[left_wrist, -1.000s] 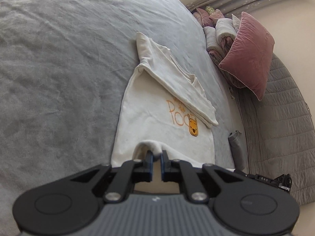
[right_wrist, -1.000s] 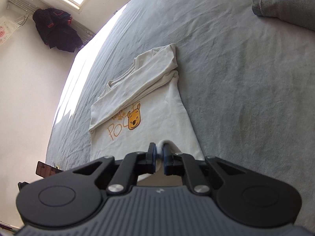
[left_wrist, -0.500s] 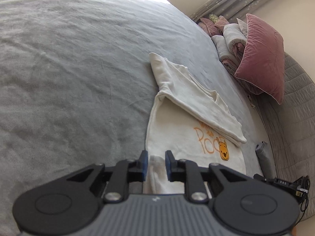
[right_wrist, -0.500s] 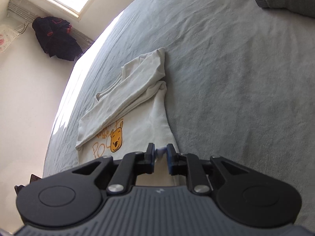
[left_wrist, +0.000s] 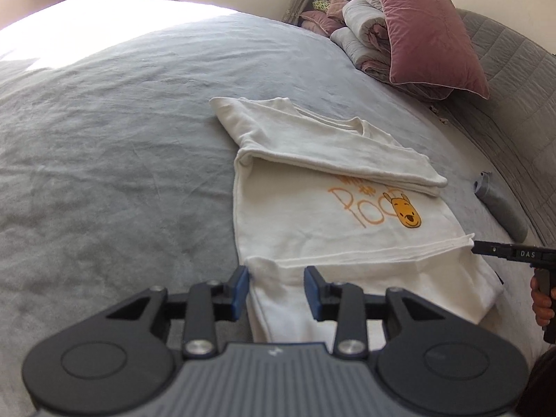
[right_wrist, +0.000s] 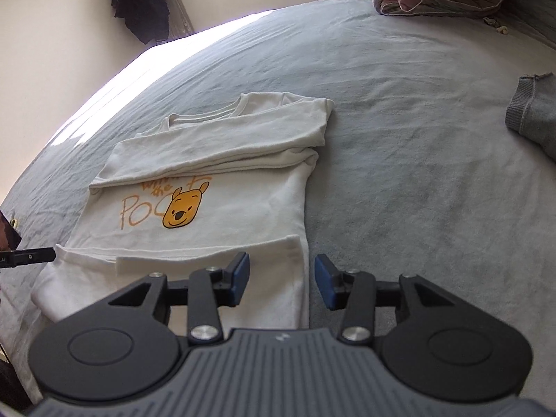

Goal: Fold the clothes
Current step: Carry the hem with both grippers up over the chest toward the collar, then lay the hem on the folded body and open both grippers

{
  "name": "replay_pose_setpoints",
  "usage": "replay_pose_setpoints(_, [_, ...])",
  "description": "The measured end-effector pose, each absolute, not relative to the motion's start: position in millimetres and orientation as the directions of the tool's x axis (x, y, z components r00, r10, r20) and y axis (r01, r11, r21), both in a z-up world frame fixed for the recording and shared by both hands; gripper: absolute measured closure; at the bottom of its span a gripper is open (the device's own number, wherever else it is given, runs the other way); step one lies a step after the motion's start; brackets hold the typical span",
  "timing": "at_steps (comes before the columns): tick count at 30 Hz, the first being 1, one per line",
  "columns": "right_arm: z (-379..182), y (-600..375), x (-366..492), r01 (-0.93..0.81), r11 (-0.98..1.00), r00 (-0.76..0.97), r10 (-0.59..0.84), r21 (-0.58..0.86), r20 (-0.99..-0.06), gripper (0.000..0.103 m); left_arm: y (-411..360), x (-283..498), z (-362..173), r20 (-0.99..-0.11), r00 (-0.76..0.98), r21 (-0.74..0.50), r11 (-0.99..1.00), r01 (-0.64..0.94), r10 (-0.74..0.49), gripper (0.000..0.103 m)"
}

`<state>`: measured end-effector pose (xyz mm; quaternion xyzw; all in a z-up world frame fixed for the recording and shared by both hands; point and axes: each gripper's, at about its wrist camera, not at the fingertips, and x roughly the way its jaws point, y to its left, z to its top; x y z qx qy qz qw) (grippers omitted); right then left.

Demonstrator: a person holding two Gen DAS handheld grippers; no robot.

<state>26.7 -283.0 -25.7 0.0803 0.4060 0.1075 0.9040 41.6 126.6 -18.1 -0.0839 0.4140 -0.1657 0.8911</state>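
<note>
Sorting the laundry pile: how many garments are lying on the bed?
2. A white shirt lies mid-bed, partly folded, just ahead of both open grippers; a grey garment sits at the right edge, cut off by the frame. Others may lie outside view.

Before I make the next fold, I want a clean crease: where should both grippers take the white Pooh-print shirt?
Probably at the folded-up bottom band of the white Pooh-print shirt, one corner each: left gripper at its near-left corner, right gripper at the opposite corner. Come in low from the hem side with open jaws; that doubled edge lies flat and straight.
</note>
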Motion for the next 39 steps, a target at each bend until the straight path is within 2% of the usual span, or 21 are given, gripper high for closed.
replay_pose_setpoints(1, [-27,-278,26,-0.145,0.971,0.653,0.240,0.193,-0.719,0.057,121,40,-19,-0.716,0.612,-0.237,0.942,0.239,-0.336,0.068])
replay_pose_setpoints(3, [-31,-268,25,-0.168,0.978,0.660,0.205,0.124,-0.722,0.066,114,37,-21,-0.717,0.630,-0.174,0.952,0.252,-0.298,0.074])
replay_pose_setpoints(5, [-33,-262,23,-0.183,0.981,0.675,0.173,0.065,-0.717,0.077,109,33,-20,-0.711,0.649,-0.132,0.957,0.258,-0.273,0.088])
replay_pose_setpoints(6, [-33,-260,21,-0.188,0.981,0.684,0.158,0.037,-0.713,0.080,108,32,-19,-0.705,0.658,-0.120,0.958,0.259,-0.266,0.092])
replay_pose_setpoints(7, [-33,-257,20,-0.193,0.981,0.692,0.143,0.009,-0.707,0.088,107,30,-18,-0.698,0.667,-0.109,0.960,0.259,-0.259,0.095])
replay_pose_setpoints(10, [-29,-254,16,-0.191,0.981,0.717,0.108,-0.046,-0.688,0.095,105,26,-15,-0.676,0.695,-0.086,0.963,0.256,-0.245,0.096])
replay_pose_setpoints(22, [-13,-260,13,-0.108,0.992,0.810,0.055,-0.057,-0.584,0.097,112,23,10,-0.572,0.788,-0.124,0.973,0.194,-0.230,0.096])
replay_pose_setpoints(27, [-10,-264,29,-0.078,0.997,0.781,0.060,-0.001,-0.621,0.097,110,49,14,-0.623,0.754,-0.146,0.978,0.150,-0.209,0.096])
replay_pose_setpoints(32, [-9,-266,51,-0.060,0.998,0.770,0.054,0.012,-0.636,0.097,100,81,20,-0.650,0.741,-0.102,0.986,0.132,-0.167,0.096])
replay_pose_setpoints(37, [-30,-271,71,-0.033,0.999,0.777,0.048,0.036,-0.628,0.097,97,101,-5,-0.642,0.755,-0.103,0.991,0.088,-0.134,0.096])
replay_pose_setpoints(39, [-40,-271,79,-0.022,0.999,0.774,0.042,0.039,-0.632,0.097,95,110,-18,-0.678,0.726,-0.099,0.993,0.069,-0.118,0.096])
